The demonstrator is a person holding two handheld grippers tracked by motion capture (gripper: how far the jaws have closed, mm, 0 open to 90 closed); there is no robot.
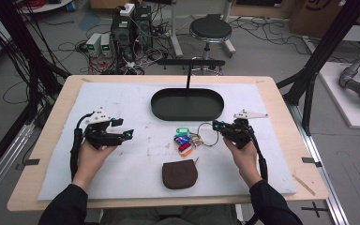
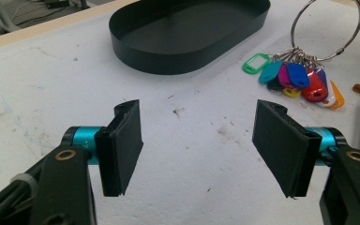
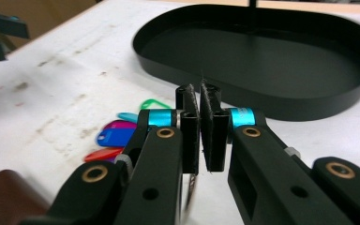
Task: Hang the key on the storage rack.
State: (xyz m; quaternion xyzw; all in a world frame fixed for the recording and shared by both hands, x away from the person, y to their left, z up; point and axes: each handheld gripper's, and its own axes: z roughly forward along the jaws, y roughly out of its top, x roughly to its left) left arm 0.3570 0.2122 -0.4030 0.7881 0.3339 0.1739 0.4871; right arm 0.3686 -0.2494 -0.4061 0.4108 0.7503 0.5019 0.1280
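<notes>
- At the table's middle, a white mat [image 1: 122,168] covers the wooden table [image 1: 65,93], and a black oval tray [image 1: 187,104] sits toward 12 o'clock on the mat.
- Just below the tray, toward 6 o'clock from it, lies a bunch of coloured key tags [image 1: 183,143] strung on a metal ring [image 1: 207,134]; the ring reaches toward 3 o'clock of the tags.
- Farther toward 6 o'clock rests a brown pouch [image 1: 180,174], near the tags but apart from them.
- The left gripper [image 1: 122,128], at 9 o'clock of the tags, hovers over bare mat with its jaws spread wide and nothing between them; the left gripper view shows the tags and ring at its 1 o'clock.
- The right gripper [image 1: 217,125], at 3 o'clock of the tags, has its jaws drawn nearly together at the ring's edge; whether they pinch the ring, I cannot tell.
- A black stool [image 1: 210,30] stands on the floor beyond the table at 12 o'clock.
</notes>
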